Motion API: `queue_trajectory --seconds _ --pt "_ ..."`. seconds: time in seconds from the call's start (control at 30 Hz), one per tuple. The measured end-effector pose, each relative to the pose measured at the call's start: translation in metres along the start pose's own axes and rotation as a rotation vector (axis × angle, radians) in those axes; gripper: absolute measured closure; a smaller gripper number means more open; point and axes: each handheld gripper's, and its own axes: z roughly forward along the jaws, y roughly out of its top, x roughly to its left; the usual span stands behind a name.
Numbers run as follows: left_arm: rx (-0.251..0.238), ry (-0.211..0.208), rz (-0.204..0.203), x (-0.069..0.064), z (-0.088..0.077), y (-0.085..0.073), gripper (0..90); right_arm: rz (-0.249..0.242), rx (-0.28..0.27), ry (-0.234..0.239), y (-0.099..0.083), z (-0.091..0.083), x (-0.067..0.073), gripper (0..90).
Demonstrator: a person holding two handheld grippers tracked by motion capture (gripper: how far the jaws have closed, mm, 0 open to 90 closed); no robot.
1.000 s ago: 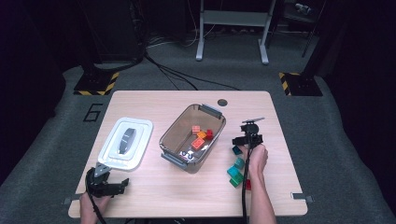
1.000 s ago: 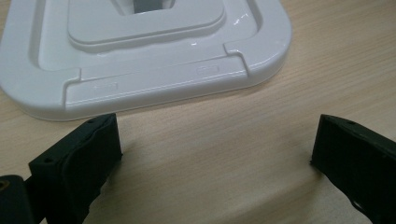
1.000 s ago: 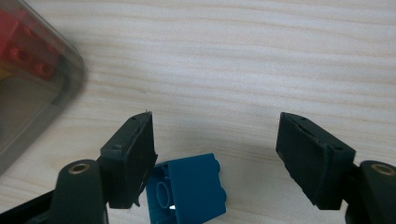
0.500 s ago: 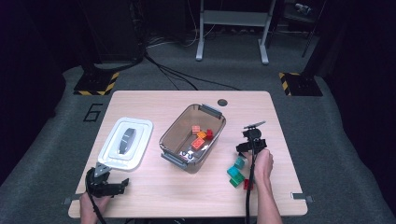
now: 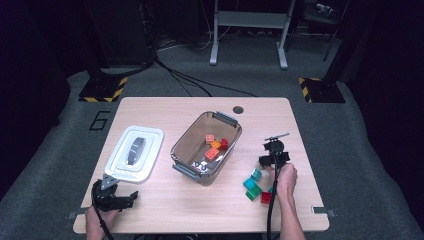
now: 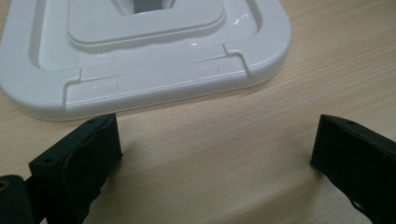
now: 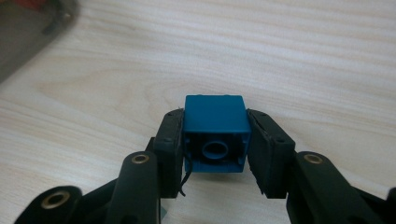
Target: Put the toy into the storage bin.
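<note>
A blue block (image 7: 215,126) sits between the pads of my right gripper (image 7: 215,135), whose jaws have just been closing and now press on both its sides just above the tabletop. In the high view my right gripper (image 5: 270,158) is right of the clear bin (image 5: 186,145), which holds several red and orange blocks (image 5: 215,145). My left gripper (image 6: 215,144) stands open over bare wood, with the white lid (image 6: 154,79) just beyond its tips. From above, my left gripper (image 5: 117,194) is at the table's front left, below the white lid (image 5: 135,152).
Loose teal blocks (image 5: 252,179), a green block (image 5: 255,192) and a red block (image 5: 266,197) lie near the right hand. A round hole (image 5: 238,109) is in the table's far edge. The bin stands diagonally in the middle.
The right hand and its gripper have shifted a little to the right, away from the bin. The left gripper has kept still.
</note>
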Motion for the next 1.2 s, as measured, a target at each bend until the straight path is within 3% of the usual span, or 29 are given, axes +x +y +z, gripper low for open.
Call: queue_trajectory --seconds 0.07,0.43,1.2 --pt "0.000 0.000 0.000 0.000 0.000 0.000 1.2 0.019 -0.005 0.007 0.001 -0.004 0.001 59.1" --pt "0.000 -0.001 -0.001 0.000 0.000 0.000 1.2 -0.003 -0.092 0.039 0.012 -0.038 0.005 59.1" --pt "0.000 0.000 -0.001 0.000 0.000 0.000 1.2 -0.106 -0.210 0.049 0.044 -0.098 0.029 59.0"
